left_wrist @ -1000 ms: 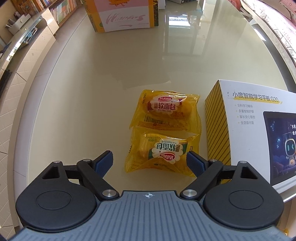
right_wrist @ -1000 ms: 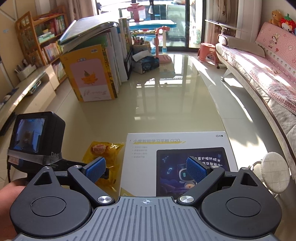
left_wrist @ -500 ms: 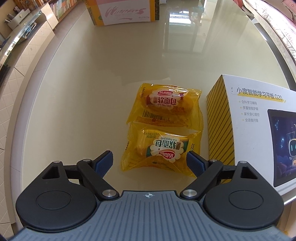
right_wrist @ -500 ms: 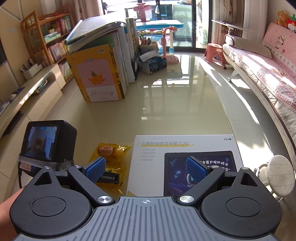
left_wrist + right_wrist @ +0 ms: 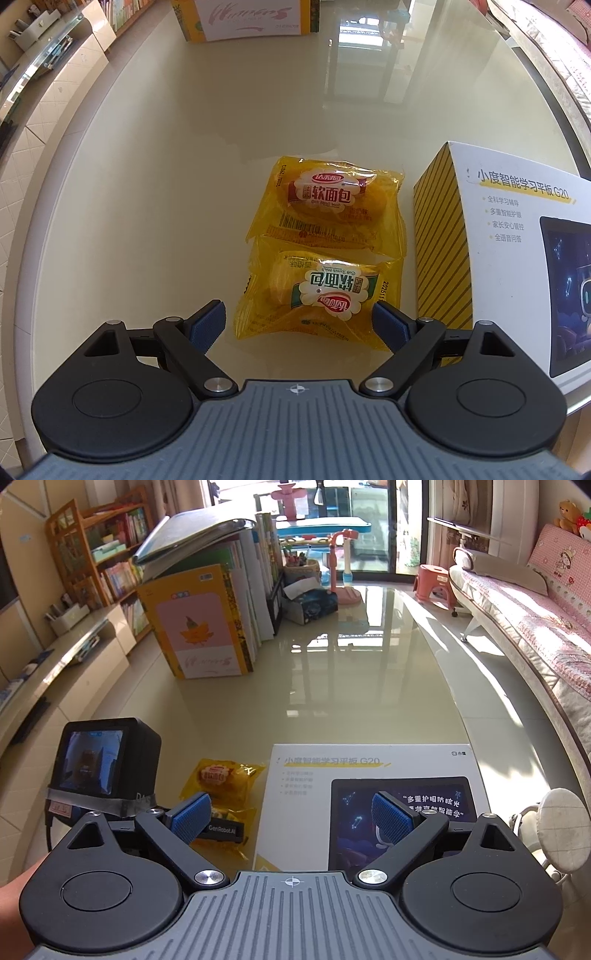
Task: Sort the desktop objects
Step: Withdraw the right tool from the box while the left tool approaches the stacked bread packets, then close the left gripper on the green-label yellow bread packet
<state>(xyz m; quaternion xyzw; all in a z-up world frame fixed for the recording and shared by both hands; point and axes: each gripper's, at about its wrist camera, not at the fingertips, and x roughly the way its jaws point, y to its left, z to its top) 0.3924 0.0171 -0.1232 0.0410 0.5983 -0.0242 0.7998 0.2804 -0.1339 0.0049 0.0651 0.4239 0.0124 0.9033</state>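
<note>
Two yellow soft-bread packets lie on the glass table, one behind the other. The near packet (image 5: 317,299) has a green and white label, the far packet (image 5: 325,203) a red one. My left gripper (image 5: 299,323) is open, its blue pads on either side of the near packet's front edge, low over the table. A white tablet box (image 5: 517,251) with a yellow striped side lies flat just right of the packets. My right gripper (image 5: 291,814) is open and empty above the box (image 5: 369,797). The far packet (image 5: 221,779) and the left gripper's camera (image 5: 99,760) show at its left.
A row of upright books and a yellow and pink box (image 5: 199,627) stand at the table's far left. A tissue box (image 5: 314,605) sits behind them. A sofa (image 5: 535,620) runs along the right, a low cabinet (image 5: 55,672) along the left. The table edge (image 5: 22,295) curves near.
My left gripper has moved forward and down toward the near packet, whose front edge now lies between its pads. My right gripper has shifted slightly over the box. Both stay open.
</note>
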